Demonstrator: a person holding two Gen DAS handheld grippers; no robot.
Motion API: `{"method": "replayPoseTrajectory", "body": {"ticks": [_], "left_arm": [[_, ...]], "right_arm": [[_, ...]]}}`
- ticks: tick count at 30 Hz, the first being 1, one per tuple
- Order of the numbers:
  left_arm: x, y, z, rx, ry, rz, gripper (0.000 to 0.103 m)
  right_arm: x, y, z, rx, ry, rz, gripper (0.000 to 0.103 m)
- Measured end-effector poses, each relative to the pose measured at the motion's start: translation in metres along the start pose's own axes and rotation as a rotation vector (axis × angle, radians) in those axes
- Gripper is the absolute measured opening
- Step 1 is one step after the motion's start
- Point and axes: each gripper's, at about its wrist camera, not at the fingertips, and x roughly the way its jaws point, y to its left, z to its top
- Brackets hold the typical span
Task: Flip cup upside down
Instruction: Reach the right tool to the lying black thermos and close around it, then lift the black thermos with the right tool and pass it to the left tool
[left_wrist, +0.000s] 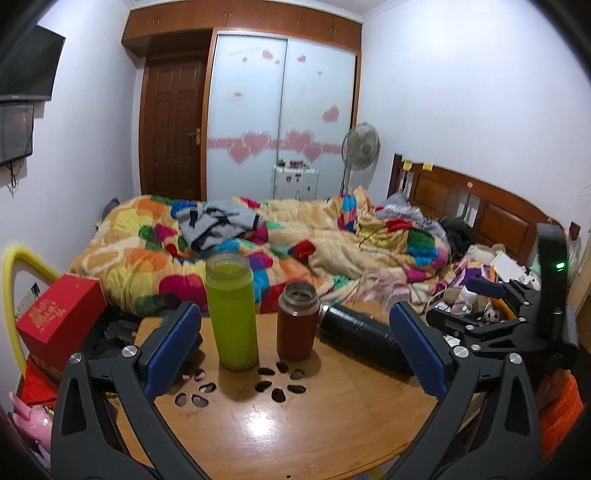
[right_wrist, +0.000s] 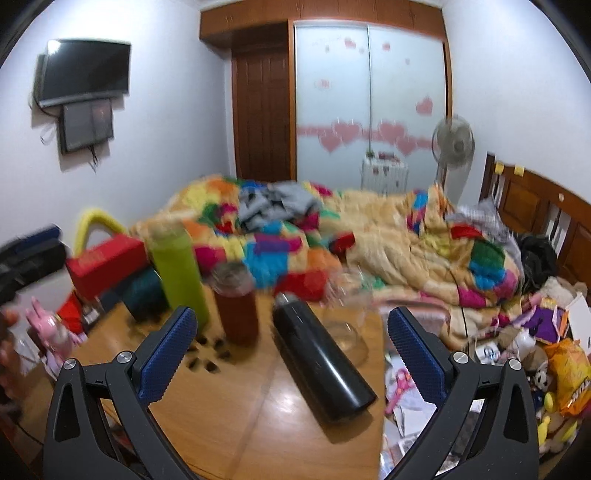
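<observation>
A black flask (left_wrist: 360, 338) lies on its side on the round wooden table (left_wrist: 280, 432), its neck toward the red flask. It also shows in the right wrist view (right_wrist: 321, 362). A tall green bottle (left_wrist: 232, 310) (right_wrist: 177, 273) and a red flask (left_wrist: 297, 326) (right_wrist: 236, 306) stand upright, both uncapped. A clear glass cup (left_wrist: 376, 286) (right_wrist: 345, 317) stands at the table's far edge. My left gripper (left_wrist: 295, 347) is open and empty, above the table in front of the bottles. My right gripper (right_wrist: 291, 350) is open and empty, with the black flask between its fingers' line of sight; it also shows in the left wrist view (left_wrist: 491, 306).
A bed with a colourful quilt (left_wrist: 258, 243) lies behind the table. A red box (left_wrist: 59, 317) sits left of the table. Toys and clutter (right_wrist: 535, 350) crowd the floor to the right. Dark cut-outs (left_wrist: 273, 384) mark the table's middle.
</observation>
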Motion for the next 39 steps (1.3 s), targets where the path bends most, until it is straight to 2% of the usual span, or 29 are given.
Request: {"method": "replayPoseTrajectory", "body": {"ticks": [6,10,13,14,17,19,25,31,39], "left_arm": [[0.037,-0.001,-0.026,0.022,0.090,0.018,0.103],[0.055,-0.002,-0.046,0.042,0.147,0.031,0.103],[0.065,-0.004,-0.060,0.053,0.184,0.029,0.103],[0.069,-0.003,-0.064,0.055,0.191,0.026,0.103],[0.075,-0.004,-0.072,0.063,0.201,0.025,0.103],[0.078,-0.006,-0.077,0.073,0.199,0.027,0.103],[0.085,-0.012,-0.090,0.112,0.183,0.049,0.103],[0.082,-0.021,-0.111,0.202,0.138,0.094,0.103],[0.074,-0.042,-0.144,0.328,0.133,0.055,0.103]], "right_arm": [[0.064,-0.042,-0.035,0.016,0.182,0.000,0.103],[0.105,-0.065,-0.057,0.051,0.300,0.041,0.102],[0.124,-0.075,-0.064,0.061,0.352,0.086,0.102],[0.129,-0.076,-0.066,0.059,0.362,0.105,0.099],[0.140,-0.076,-0.069,0.055,0.399,0.153,0.084],[0.142,-0.073,-0.071,0.047,0.412,0.181,0.073],[0.130,-0.054,-0.075,-0.037,0.423,0.178,0.063],[0.110,-0.034,-0.082,-0.028,0.454,0.165,0.061],[0.070,-0.012,-0.089,0.011,0.513,0.226,0.061]]}}
